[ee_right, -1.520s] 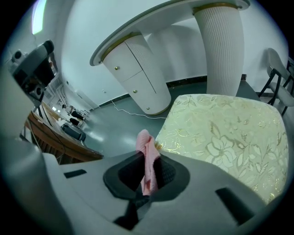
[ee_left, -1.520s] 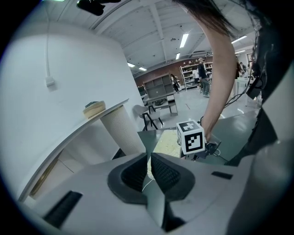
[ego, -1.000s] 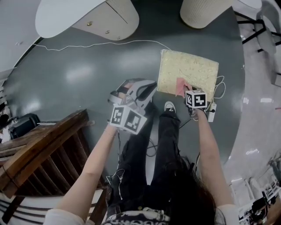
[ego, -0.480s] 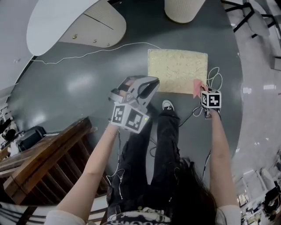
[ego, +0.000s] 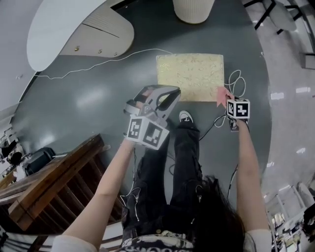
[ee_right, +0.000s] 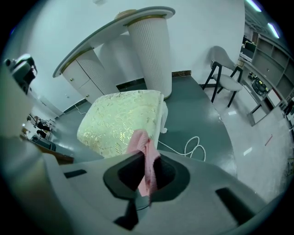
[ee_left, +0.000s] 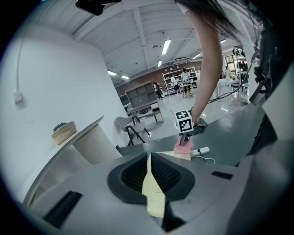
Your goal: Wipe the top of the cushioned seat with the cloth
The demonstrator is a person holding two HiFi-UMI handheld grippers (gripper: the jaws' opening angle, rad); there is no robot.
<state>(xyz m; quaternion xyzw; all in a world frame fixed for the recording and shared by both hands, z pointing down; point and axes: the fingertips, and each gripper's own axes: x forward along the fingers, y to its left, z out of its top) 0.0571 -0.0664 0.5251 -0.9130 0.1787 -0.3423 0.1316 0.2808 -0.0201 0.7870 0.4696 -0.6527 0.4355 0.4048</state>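
Observation:
The cushioned seat (ego: 189, 76) is a cream block with a gold pattern, standing on the dark floor ahead of me. My right gripper (ego: 230, 102) is shut on the pink cloth (ego: 221, 93), which hangs just off the seat's near right corner. In the right gripper view the cloth (ee_right: 146, 156) sticks up between the jaws of the gripper (ee_right: 148, 167), with the seat (ee_right: 119, 121) just beyond. My left gripper (ego: 158, 101) is held up in front of my legs, short of the seat, shut and empty. Its view shows the seat (ee_left: 154, 193) through a thin slit and the cloth (ee_left: 183, 146) beyond.
A white ribbed pillar (ego: 193, 10) stands behind the seat, and a white curved counter (ego: 74, 27) lies to the far left. A white cable and power strip (ego: 235, 81) lie right of the seat. A wooden frame (ego: 54, 182) is at my left. A chair (ee_right: 227, 78) stands far right.
My right gripper has drawn the pink cloth across the seat top to the right and off its near right corner. The left gripper has kept its place.

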